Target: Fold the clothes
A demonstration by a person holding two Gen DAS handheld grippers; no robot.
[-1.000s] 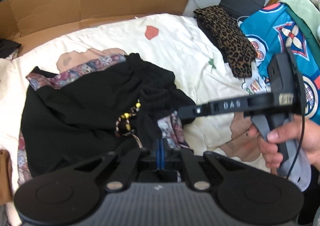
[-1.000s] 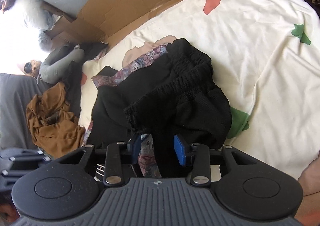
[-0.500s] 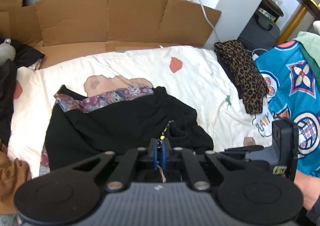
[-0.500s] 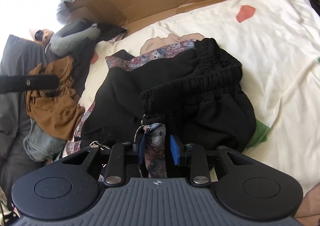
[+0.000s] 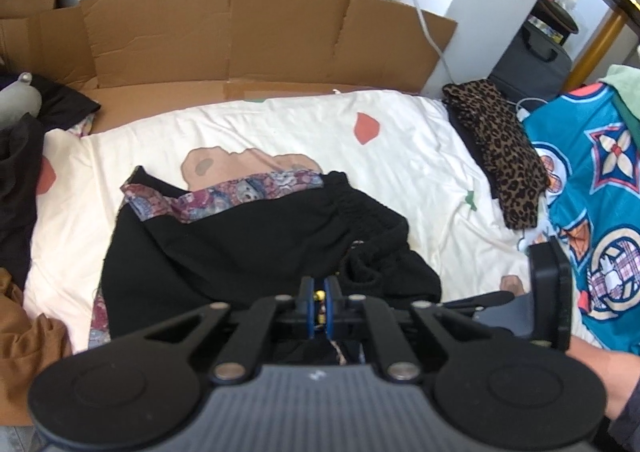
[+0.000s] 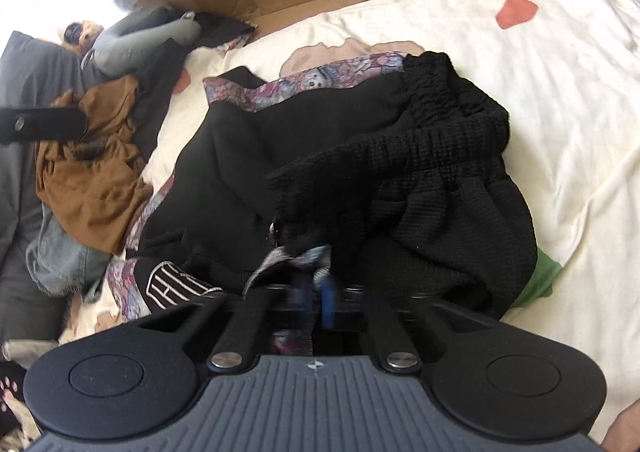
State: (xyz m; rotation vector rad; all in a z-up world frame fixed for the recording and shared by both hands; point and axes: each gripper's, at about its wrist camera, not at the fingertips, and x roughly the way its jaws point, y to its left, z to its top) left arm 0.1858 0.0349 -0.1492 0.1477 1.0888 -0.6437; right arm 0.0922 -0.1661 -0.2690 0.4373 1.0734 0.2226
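Black knit garment with floral trim (image 5: 248, 252) bunched on cream sheet (image 5: 280, 132). Left gripper (image 5: 319, 302) pinches beaded drawcord; right gripper (image 6: 316, 292) clamps floral hem. Cord may slip; folds uneven.

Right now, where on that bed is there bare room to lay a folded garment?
Bare cream sheet lies between the cardboard and the black garment, and rightward up to the leopard-print cloth. The left edge is crowded with brown clothing, and the blue patterned fabric fills the right.
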